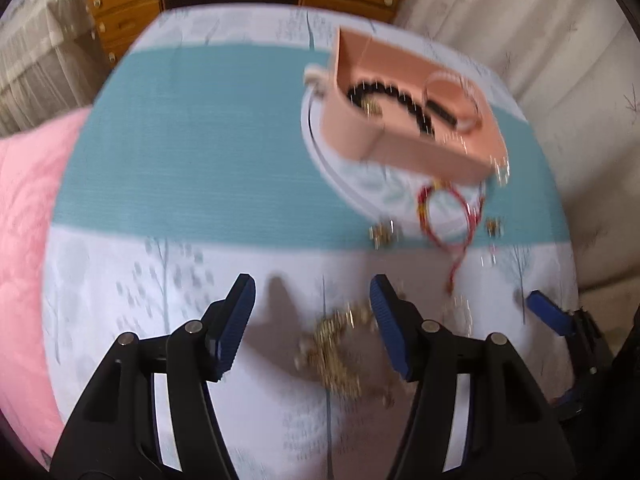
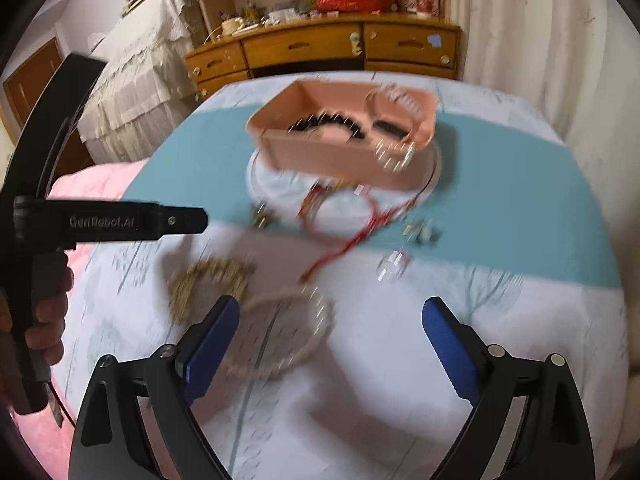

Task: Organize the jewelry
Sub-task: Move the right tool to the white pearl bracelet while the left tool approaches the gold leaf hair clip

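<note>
A pink box (image 1: 404, 120) (image 2: 344, 148) stands on a white round plate (image 1: 360, 184) (image 2: 272, 184) and holds black beads (image 1: 396, 96) (image 2: 336, 122). A red cord bracelet (image 1: 448, 216) (image 2: 340, 216) lies in front of it. A gold chain necklace (image 1: 340, 344) (image 2: 204, 280) lies between the fingers of my open left gripper (image 1: 314, 320). A pearl necklace (image 2: 296, 332) lies by the left finger of my open right gripper (image 2: 332, 336). Small earrings (image 1: 382, 234) (image 2: 420, 232) lie near the plate. Both views are blurred.
The cloth on the table (image 1: 200, 140) (image 2: 500, 200) is teal and white. A pink quilt (image 1: 24, 220) lies to the left. A wooden dresser (image 2: 340, 48) stands behind. The right gripper's blue finger (image 1: 548, 314) shows in the left wrist view; the left gripper's body (image 2: 108, 220) shows in the right wrist view.
</note>
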Motion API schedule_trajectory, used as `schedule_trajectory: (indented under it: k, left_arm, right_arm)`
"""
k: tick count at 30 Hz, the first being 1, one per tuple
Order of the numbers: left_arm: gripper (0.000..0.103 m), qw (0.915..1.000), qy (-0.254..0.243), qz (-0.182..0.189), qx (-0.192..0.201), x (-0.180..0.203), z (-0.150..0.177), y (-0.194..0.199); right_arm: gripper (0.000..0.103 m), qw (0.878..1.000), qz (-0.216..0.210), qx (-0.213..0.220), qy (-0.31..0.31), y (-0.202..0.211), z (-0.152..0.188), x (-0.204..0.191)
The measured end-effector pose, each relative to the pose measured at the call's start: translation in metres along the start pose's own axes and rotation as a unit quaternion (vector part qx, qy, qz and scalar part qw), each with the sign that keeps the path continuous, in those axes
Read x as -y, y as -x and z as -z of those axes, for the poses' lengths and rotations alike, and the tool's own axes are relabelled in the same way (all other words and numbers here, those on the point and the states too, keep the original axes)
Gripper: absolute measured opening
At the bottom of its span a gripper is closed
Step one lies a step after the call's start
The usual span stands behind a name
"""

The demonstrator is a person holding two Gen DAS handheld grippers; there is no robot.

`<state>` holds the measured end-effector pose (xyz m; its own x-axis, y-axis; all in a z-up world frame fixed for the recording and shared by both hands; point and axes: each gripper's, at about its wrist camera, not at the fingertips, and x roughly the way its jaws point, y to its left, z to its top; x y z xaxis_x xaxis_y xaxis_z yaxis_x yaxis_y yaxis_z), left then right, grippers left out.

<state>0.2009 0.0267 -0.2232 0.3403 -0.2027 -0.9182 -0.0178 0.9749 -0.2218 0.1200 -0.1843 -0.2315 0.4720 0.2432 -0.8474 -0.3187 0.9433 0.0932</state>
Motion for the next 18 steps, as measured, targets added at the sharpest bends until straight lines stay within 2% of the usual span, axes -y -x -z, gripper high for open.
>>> schedule_trajectory:
  k: [6, 9, 12, 18]
  left_arm:
    - [0.074, 0.9985, 0.001, 0.032, -0.045, 0.003, 0.029, -0.002]
    - [0.076, 0.9969, 0.001, 0.050, -0.060, 0.008, 0.034, -0.004]
    - [0.076, 0.9965, -0.012, 0.046, -0.069, 0.014, 0.034, -0.008]
    - [0.077, 0.9958, -0.046, 0.029, -0.074, 0.032, 0.026, -0.015]
  right_arm:
    - [0.100, 0.997, 0.009, -0.009, 0.078, -0.001, 0.036, -0.042]
    - [0.100, 0.991, 0.039, -0.006, 0.128, -0.006, 0.047, -0.061]
    - [0.100, 0.987, 0.050, -0.005, 0.152, -0.011, 0.053, -0.071]
    - [0.100, 0.987, 0.062, 0.000, 0.146, -0.016, 0.054, -0.075]
